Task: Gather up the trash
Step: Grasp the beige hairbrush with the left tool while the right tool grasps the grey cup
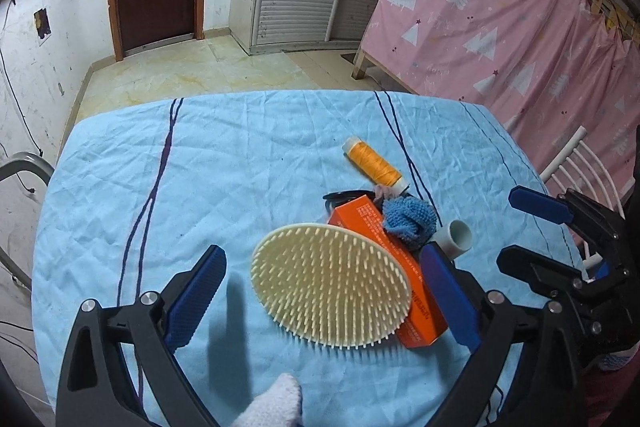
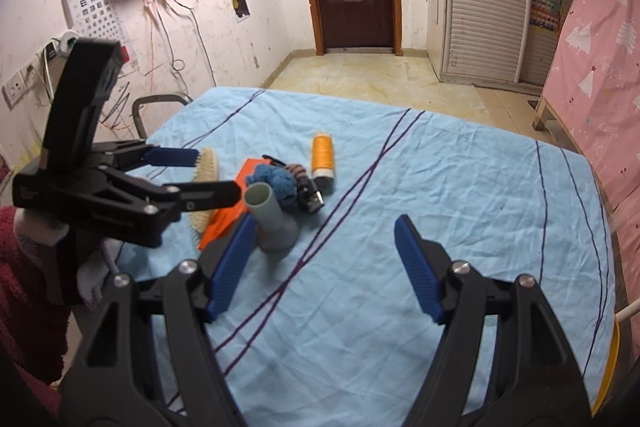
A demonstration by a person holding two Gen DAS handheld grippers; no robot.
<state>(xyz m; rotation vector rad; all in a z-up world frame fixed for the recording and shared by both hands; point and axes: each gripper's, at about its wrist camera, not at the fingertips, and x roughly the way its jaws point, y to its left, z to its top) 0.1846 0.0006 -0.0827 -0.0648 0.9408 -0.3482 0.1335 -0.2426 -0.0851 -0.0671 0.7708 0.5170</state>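
A round table covered with a light blue cloth (image 1: 240, 167) crossed by thin dark stripes fills both wrist views. A small heap of items lies on it.

In the left wrist view, the left gripper (image 1: 324, 291) has its blue-padded jaws spread wide on either side of a cream oval bristle brush (image 1: 330, 283), bristles facing up, not touching it. The brush leans on an orange carton (image 1: 416, 303) that runs from 12 o'clock to 4 o'clock beneath it. At the brush's 1 o'clock sits a crumpled blue knitted cloth (image 1: 410, 217), and beyond that, further toward 1 o'clock, a spool of orange thread (image 1: 374, 163) lies on its side. A grey plastic pipe fitting (image 1: 458, 235) shows just past the right-hand pad. A white knitted glove fingertip (image 1: 276, 403) pokes in at 6 o'clock. The right gripper (image 1: 520, 227) enters at 3 o'clock, jaws apart and empty.

In the right wrist view, the right gripper (image 2: 324, 267) is open over bare cloth; its left pad lies just beside the flared base of the pipe fitting (image 2: 272, 219). The heap sits at 11 o'clock: orange carton (image 2: 224, 219), blue cloth (image 2: 276, 181), a small dark object I cannot identify (image 2: 310, 195), and the thread spool (image 2: 323, 159) standing upright at 12 o'clock. The left gripper (image 2: 208, 175) reaches in from 9 o'clock, its jaws open around the brush (image 2: 206, 167).
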